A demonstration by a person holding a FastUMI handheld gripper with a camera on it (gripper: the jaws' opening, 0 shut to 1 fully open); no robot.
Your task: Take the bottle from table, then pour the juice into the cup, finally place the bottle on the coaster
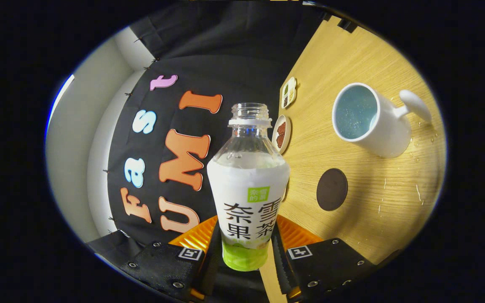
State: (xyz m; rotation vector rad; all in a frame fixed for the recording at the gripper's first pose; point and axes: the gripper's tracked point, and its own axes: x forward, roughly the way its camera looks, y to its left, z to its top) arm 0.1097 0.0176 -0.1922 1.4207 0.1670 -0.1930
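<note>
Hand-held gripper (246,252) clamps the uncapped clear plastic bottle (247,185) by its lower body, both fingers pressing its sides. To the right, on the wood-grain table (377,219), lie a round dark coaster (331,189) and, farther off, a white ceramic cup (371,120) ringed by droplets. Two small patterned discs (284,122) sit beyond.

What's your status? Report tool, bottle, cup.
Tool shut on uncapped bottle, both fingers pressing. Bottle lifted off table, not over cup. Cup holds liquid. Coaster bare; spilled drops near cup.
</note>
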